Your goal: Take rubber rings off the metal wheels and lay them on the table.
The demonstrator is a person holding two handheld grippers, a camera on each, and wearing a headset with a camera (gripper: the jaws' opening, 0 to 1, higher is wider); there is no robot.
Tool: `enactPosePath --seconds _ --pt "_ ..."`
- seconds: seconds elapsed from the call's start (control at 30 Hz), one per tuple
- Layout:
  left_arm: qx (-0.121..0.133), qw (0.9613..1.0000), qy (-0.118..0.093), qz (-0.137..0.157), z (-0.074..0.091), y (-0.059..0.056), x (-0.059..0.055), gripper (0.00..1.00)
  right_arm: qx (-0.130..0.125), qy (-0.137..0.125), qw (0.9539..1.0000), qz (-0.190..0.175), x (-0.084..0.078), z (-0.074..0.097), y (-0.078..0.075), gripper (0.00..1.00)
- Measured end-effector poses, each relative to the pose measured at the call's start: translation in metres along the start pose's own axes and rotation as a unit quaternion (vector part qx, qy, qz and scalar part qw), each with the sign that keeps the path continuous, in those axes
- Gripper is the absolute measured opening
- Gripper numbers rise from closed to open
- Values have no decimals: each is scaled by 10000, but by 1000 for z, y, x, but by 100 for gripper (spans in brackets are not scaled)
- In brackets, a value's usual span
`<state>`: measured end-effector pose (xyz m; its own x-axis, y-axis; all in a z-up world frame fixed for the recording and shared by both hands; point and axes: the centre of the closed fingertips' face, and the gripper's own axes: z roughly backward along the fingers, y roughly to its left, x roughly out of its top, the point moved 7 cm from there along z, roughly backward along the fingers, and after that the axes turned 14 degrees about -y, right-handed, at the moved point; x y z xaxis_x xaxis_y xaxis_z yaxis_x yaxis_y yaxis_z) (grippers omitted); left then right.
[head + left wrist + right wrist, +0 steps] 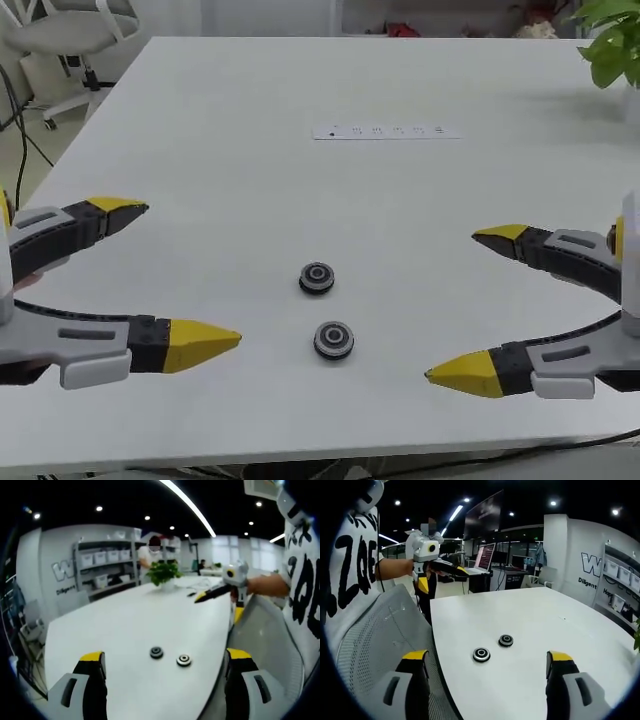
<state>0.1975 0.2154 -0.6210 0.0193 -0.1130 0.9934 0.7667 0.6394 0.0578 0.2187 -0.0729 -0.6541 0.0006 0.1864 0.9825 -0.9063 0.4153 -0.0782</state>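
The nearer metal wheel (334, 340) and the farther metal wheel (317, 278) lie just apart near the table's (250, 120) front edge, black rubber rings (319, 341) on them. Any marking on them is too small to read. The left gripper (180, 274) and right gripper (462, 305) flank them, fingers spread wide, grasping and touching nothing. Farther back lies a white strip (387, 131) with unreadable print. A wall sign (589, 580) reads "Diligent".

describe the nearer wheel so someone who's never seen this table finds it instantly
On the big white table, two small dark-rimmed wheels lie in the open space between the left gripper and right gripper. The nearer wheel sits closest to the person's table edge, slightly right of the farther wheel.
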Motion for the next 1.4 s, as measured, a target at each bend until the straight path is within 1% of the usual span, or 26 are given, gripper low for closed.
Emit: enactPosePath --seconds 0.17,0.3,0.43,0.63,0.77,1.0,1.17,1.4 --pt "-1 10000 23 11 1 -1 -3 100 34 6 10000 -17 -1 -1 2 93" --pt "4 10000 32 7 1 -1 -4 100 39 -13 10000 -16 -1 -1 1 93" --pt "8 10000 33 -5 2 -1 -4 100 37 -9 10000 12 0 -1 -2 92" --pt "18 10000 23 -35 1 2 -2 100 100 -30 9999 38 2 -4 -3 91" --pt "-30 10000 50 -57 -2 4 -3 100 161 4 9999 51 1 -7 -5 89" --pt "-85 9999 47 -79 -7 9 -1 100 291 -1 9996 47 3 -12 -5 88" --pt "-133 9998 6 -122 -12 13 2 100 333 9 9994 101 4 -16 -8 87" --pt "-279 9995 53 -128 -18 16 -2 99 452 52 9989 130 4 -23 -13 86"
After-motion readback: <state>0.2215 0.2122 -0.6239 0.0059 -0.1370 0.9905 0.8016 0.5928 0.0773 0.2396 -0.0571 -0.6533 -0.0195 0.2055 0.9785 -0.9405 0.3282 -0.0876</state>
